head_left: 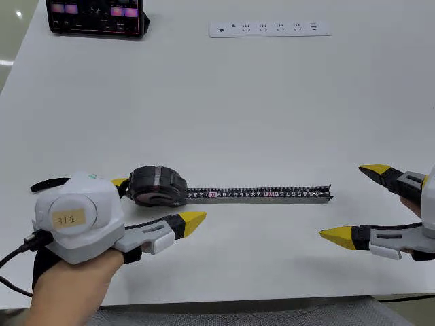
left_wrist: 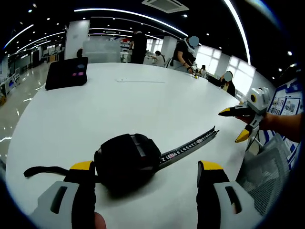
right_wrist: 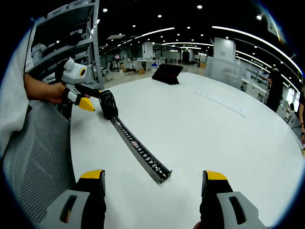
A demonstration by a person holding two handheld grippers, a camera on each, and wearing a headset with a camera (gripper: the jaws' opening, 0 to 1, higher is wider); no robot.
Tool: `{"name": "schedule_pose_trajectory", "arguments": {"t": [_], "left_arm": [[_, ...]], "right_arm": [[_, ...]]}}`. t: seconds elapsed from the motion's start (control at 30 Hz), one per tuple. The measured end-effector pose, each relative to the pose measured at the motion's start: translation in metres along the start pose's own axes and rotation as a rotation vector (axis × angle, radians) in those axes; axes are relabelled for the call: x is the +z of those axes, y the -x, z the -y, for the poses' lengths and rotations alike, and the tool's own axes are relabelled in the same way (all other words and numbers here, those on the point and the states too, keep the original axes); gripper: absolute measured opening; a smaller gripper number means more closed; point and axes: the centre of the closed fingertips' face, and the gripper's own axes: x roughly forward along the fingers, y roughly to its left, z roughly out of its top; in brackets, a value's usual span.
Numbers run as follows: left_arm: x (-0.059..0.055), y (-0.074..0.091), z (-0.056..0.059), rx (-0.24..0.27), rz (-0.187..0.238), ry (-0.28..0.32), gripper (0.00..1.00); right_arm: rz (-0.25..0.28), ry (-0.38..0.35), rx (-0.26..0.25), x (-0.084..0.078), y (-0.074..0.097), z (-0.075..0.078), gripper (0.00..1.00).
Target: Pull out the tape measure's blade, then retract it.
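A black tape measure (head_left: 157, 186) lies on the white table (head_left: 224, 102) with its blade (head_left: 258, 194) pulled out to the right and flat on the surface. My left gripper (head_left: 156, 204) is open, its yellow-tipped fingers on either side of the case (left_wrist: 127, 161), with gaps showing. My right gripper (head_left: 353, 204) is open too, just right of the blade's end hook (head_left: 329, 192) and apart from it. In the right gripper view the hook (right_wrist: 163, 175) lies a little ahead of the fingers. A black wrist strap (left_wrist: 45, 170) trails from the case.
A white power strip (head_left: 270, 28) lies at the far side of the table, and a dark tablet (head_left: 96, 16) stands at the far left. A grey mesh chair back (right_wrist: 33, 162) sits by the table's near edge. People stand in the background.
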Motion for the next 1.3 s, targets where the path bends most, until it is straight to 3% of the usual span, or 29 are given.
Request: {"name": "schedule_pose_trajectory", "arguments": {"t": [0.1,0.3,0.47,1.3], "left_arm": [[0.002,-0.001,-0.001,0.006,0.017,0.033,0.84],[-0.003,-0.006,-0.004,0.066,-0.006,-0.001,0.81],[-0.002,-0.008,-0.006,0.096,0.007,0.021,0.79],[-0.002,-0.018,-0.023,0.214,0.03,0.1,0.67]], "right_arm": [[-0.004,0.004,0.005,-0.001,-0.002,0.003,0.82],[-0.015,0.012,0.019,-0.003,-0.006,0.006,0.81],[-0.031,0.027,0.037,-0.005,-0.01,0.008,0.78],[-0.122,0.174,0.167,-0.012,-0.028,0.011,0.48]]}}
